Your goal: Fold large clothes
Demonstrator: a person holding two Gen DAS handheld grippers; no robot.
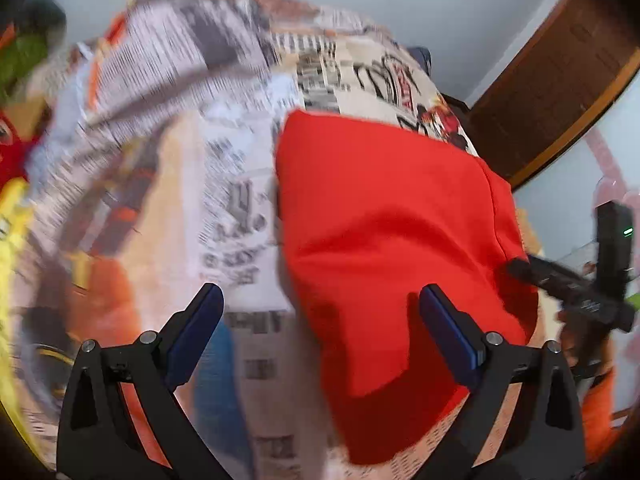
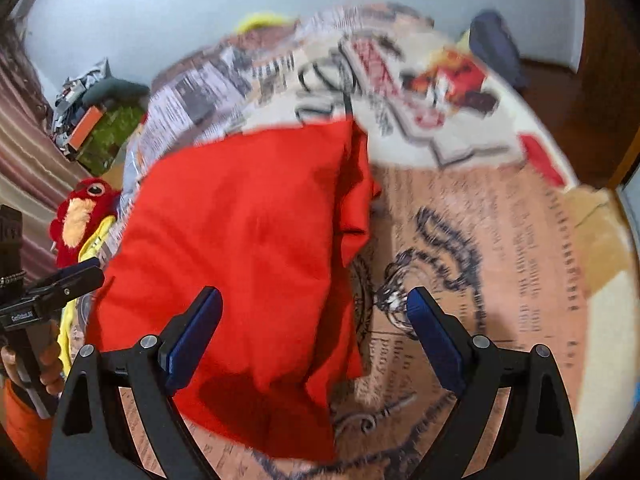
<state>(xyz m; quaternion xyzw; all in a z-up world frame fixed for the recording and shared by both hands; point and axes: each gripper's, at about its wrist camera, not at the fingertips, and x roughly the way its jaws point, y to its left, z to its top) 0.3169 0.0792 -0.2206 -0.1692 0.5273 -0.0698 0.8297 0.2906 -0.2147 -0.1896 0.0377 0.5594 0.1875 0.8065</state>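
A red garment [image 1: 384, 232] lies folded in a rough rectangle on a bed covered with a newspaper-print sheet [image 1: 224, 184]. It also shows in the right wrist view [image 2: 248, 248], with a bunched fold along its right edge. My left gripper [image 1: 320, 300] is open and empty, hovering above the garment's near left edge. My right gripper [image 2: 314, 300] is open and empty, above the garment's near right part. The right gripper shows at the right edge of the left wrist view [image 1: 576, 284], and the left gripper at the left edge of the right wrist view [image 2: 52, 292]. Both views are motion-blurred.
A red and yellow plush toy [image 2: 80, 220] lies at the bed's left side. Clutter and a green item [image 2: 104, 132] sit on the floor beyond it. A dark blue object [image 2: 496, 48] lies at the far right of the bed. A brown wooden frame [image 1: 560, 92] stands to the right.
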